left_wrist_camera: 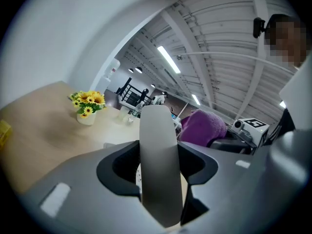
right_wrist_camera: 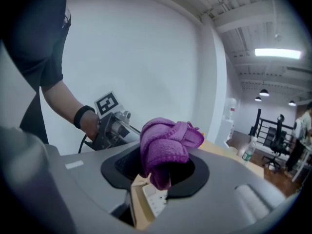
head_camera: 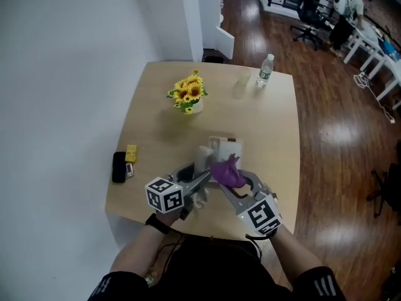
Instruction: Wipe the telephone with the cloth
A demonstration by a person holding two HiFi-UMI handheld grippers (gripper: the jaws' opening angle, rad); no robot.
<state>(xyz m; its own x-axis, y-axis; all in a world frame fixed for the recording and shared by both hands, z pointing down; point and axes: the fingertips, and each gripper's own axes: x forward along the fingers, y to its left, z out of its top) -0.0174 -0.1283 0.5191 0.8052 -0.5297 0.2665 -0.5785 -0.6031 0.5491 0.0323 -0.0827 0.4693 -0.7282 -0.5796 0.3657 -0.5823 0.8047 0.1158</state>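
Observation:
The white telephone base (head_camera: 227, 148) sits near the table's front middle, and its keypad (right_wrist_camera: 154, 199) shows just under my right jaws. My left gripper (head_camera: 199, 175) is shut on the pale handset (left_wrist_camera: 158, 169), which stands upright between its jaws and is lifted off the base (head_camera: 202, 158). My right gripper (head_camera: 229, 182) is shut on a bunched purple cloth (right_wrist_camera: 165, 147). The cloth (head_camera: 228, 171) hangs right beside the handset and over the base; I cannot tell whether it touches. The cloth (left_wrist_camera: 202, 126) also shows close to the handset's right.
The wooden table (head_camera: 276, 143) has a vase of sunflowers (head_camera: 190, 96) at the back, with a clear glass (head_camera: 241, 85) and a water bottle (head_camera: 265, 71) behind right. A black case (head_camera: 118, 167) and a yellow item (head_camera: 131, 153) lie at the left edge.

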